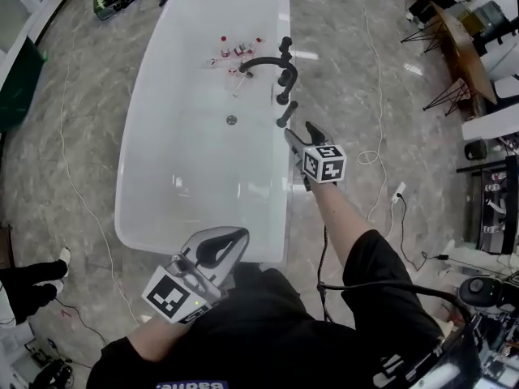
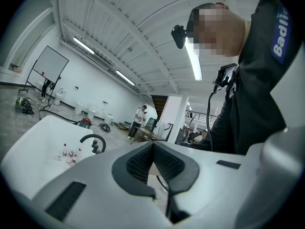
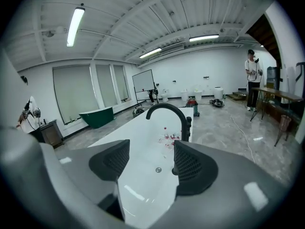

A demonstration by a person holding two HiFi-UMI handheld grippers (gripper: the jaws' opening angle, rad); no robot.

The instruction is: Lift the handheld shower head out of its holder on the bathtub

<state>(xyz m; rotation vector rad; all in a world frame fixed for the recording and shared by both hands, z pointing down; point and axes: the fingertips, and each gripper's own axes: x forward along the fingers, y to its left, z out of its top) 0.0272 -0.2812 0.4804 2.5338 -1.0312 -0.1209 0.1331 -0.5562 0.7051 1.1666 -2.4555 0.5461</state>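
A white bathtub [image 1: 146, 96] lies lengthwise ahead of me. On its right rim stands a black arched faucet [image 1: 263, 61] with black fittings. The slanted black handheld shower head [image 1: 286, 114] sits in its holder on the rim, nearest me. My right gripper [image 1: 298, 130] hovers just short of it, open, with nothing between the jaws. In the right gripper view the right gripper [image 3: 151, 156] frames the tub's inside, with the faucet [image 3: 167, 111] beyond. The left gripper [image 1: 239, 237] is shut and empty over the tub's near end. The left gripper view shows the left gripper [image 2: 152, 146] with pads meeting.
Several small bottles [image 1: 235, 51] lie in the tub near the faucet, and a drain [image 1: 232, 120] sits mid-tub. A white cable [image 1: 377, 152] runs on the marble floor right of the tub. A green tub [image 1: 16, 79] stands far left. A person [image 3: 251, 80] stands far off.
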